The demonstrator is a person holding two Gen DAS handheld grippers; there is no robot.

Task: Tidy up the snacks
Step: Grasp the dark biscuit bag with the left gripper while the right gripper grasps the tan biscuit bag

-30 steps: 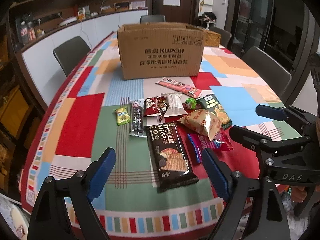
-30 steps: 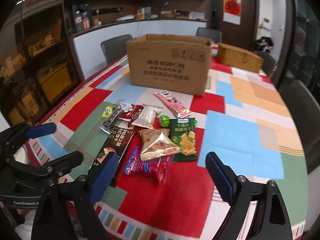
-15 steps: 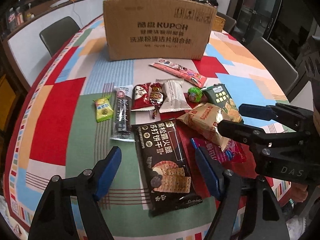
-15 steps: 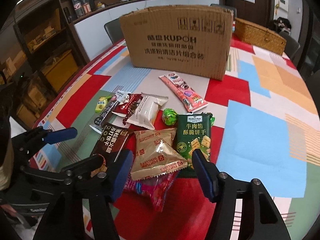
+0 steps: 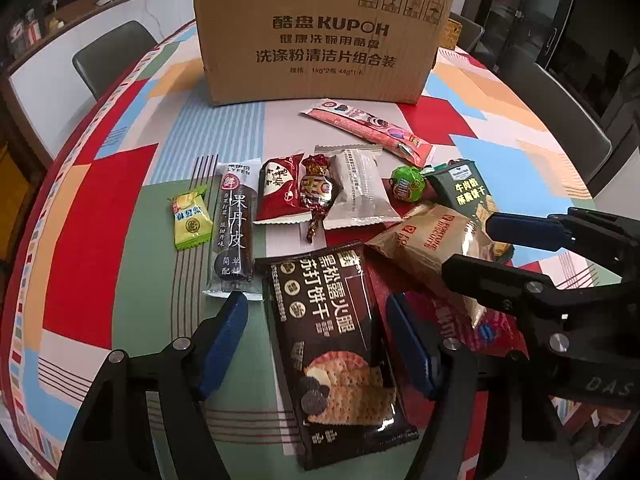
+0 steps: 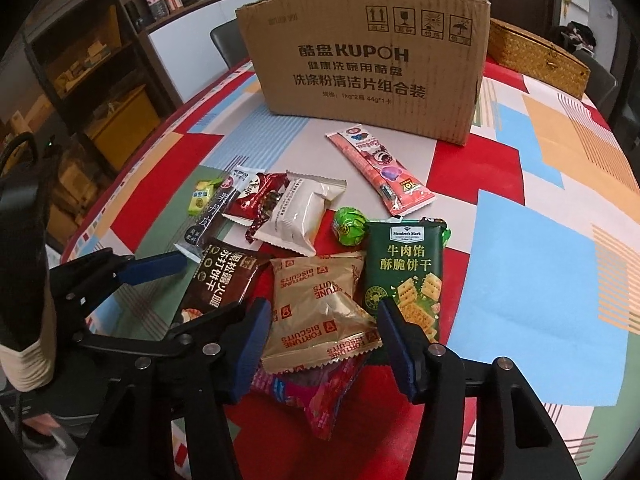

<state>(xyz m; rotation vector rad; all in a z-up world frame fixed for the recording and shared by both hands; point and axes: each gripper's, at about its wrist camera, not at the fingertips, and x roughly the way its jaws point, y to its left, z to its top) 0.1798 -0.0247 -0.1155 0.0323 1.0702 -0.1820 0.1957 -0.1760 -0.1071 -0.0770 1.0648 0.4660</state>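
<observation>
Several snack packets lie on the patchwork tablecloth in front of a brown cardboard box (image 5: 320,36) (image 6: 368,68). My left gripper (image 5: 320,344) is open, its jaws either side of a black cracker packet (image 5: 336,344). My right gripper (image 6: 324,340) is open, its jaws either side of a gold Fortune Biscuits packet (image 6: 320,312), which lies on a pink-red packet (image 6: 320,400). A green biscuit packet (image 6: 404,276) lies to its right. The right gripper also shows in the left wrist view (image 5: 504,248).
Further back lie a long pink packet (image 6: 380,168), a green wrapped sweet (image 6: 350,226), a white packet (image 6: 300,212), a dark red packet (image 5: 278,192), a long black bar (image 5: 234,228) and a small yellow-green sachet (image 5: 190,220). A wicker basket (image 6: 536,60) sits behind the box. Chairs surround the table.
Both grippers have moved forward and down toward the snacks. The left now straddles the black cracker packet, the right the gold biscuit packet. Both stay open.
</observation>
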